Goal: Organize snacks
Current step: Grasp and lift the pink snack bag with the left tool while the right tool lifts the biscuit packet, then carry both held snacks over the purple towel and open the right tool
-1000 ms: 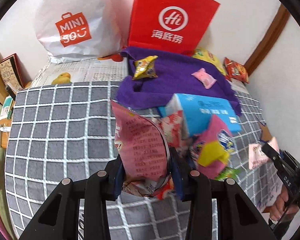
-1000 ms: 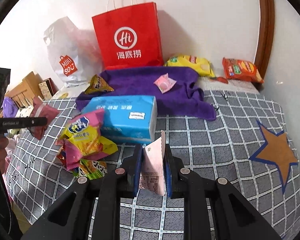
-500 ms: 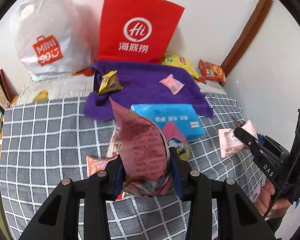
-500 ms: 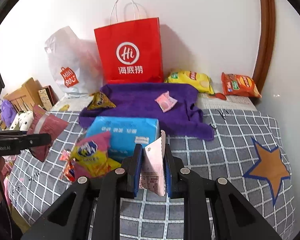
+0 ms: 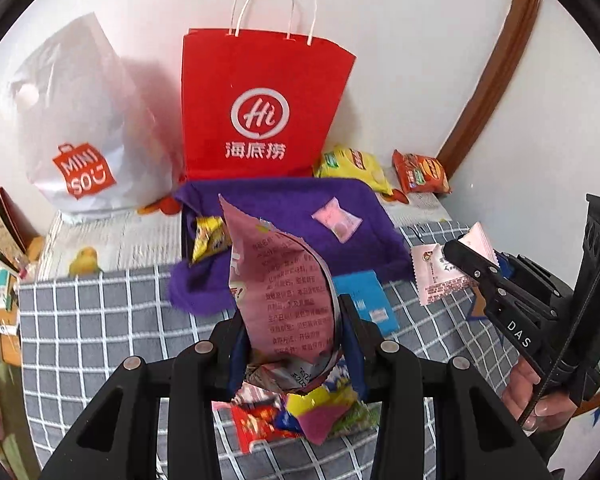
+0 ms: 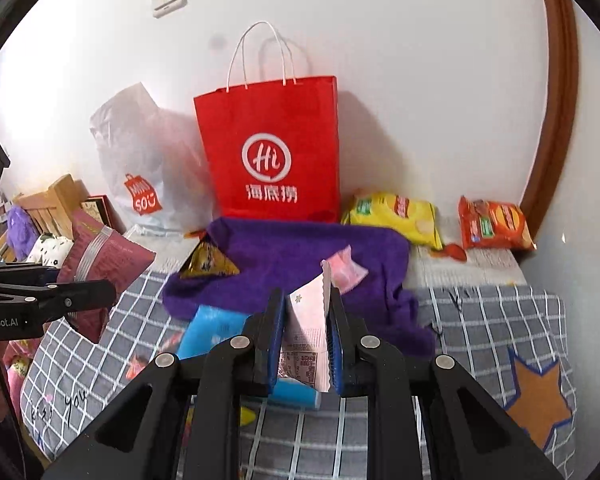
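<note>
My left gripper (image 5: 292,344) has its jaws clenched on a dark pink snack bag (image 5: 284,292), lifted above the checked bedcover (image 5: 92,320). My right gripper (image 6: 304,344) grips a pale pink sachet (image 6: 306,320) upright, above the blue tissue pack (image 6: 212,330) near the purple towel (image 6: 300,256).

The paper bag (image 6: 272,152) stands against the wall. Left of it leans a plastic bag (image 6: 148,168); right of it lie two chip packets (image 6: 396,216). Before it a towel (image 6: 292,256) is spread, with two small snacks (image 6: 346,270) on it. A tissue box (image 5: 366,300) lies before the towel.
</note>
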Tool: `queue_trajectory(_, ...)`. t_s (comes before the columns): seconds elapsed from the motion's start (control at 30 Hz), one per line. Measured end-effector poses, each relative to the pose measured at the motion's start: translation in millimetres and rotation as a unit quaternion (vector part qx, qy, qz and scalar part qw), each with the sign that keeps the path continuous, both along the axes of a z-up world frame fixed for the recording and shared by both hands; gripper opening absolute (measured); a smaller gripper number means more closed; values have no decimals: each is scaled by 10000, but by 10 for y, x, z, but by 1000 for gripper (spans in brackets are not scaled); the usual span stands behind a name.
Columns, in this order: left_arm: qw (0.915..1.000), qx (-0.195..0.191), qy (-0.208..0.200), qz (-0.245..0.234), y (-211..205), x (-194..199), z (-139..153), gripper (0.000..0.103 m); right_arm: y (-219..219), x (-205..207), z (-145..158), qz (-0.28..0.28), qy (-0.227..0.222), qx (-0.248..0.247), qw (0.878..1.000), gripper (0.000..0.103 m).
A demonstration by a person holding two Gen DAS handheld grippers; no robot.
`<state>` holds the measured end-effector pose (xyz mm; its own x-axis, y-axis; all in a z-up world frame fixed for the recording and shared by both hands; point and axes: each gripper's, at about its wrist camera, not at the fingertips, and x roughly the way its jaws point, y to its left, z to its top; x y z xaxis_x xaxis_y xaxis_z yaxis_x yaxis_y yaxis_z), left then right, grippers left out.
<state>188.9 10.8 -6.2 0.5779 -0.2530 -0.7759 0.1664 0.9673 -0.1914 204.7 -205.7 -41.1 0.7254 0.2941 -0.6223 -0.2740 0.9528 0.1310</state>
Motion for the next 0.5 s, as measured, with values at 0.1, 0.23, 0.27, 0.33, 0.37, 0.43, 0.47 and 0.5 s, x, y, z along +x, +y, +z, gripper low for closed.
queue_trajectory(0.1,10000,58,-15,36,26,132,22,38,38,158,40,11,-69,-5,10000,20)
queue_trajectory(0.23,9999,64,22,116,74,331,18,38,91,373,65,20,-90,6,10000,20)
queue_trajectory(0.27,9999,48,21,121,88,367,20,38,107,438,62,24,-79,8,10000,20)
queue_trajectory(0.33,9999,57,17,126,111,464,27,38,139,557,54,46,-63,3,10000,20)
queue_trajectory(0.37,9999,72,14,138,113,504,27,38,157,624,54,64,-66,2,10000,20)
queue_trajectory(0.43,9998,102,7,151,127,614,24,38,185,735,53,91,-72,-12,9999,20)
queue_trajectory(0.47,9998,109,15,150,133,666,16,38,200,798,54,95,-81,-21,9999,20)
queue_trajectory(0.5,9998,114,24,148,135,713,9,38,206,849,54,94,-89,-25,9999,20)
